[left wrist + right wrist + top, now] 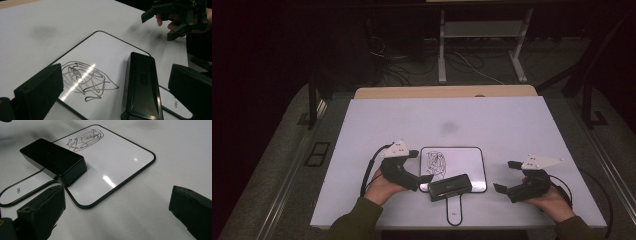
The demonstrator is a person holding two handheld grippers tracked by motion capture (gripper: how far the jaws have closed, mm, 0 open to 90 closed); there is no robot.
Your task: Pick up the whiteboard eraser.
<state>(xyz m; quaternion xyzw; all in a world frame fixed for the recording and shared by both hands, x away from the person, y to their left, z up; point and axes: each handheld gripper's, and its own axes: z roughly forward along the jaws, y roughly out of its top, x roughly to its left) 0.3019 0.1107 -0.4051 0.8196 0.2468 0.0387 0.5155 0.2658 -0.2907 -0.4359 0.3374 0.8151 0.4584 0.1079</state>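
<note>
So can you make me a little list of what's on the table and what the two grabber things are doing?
table: white top, a faint grey smudge on it
board: small whiteboard with a handle, lying flat
drawing: black scribble on the board's left part
eraser: black block lying on the board's near edge, untouched
left gripper: open, right beside the eraser
right gripper: open, holding nothing, off to the board's right
</note>
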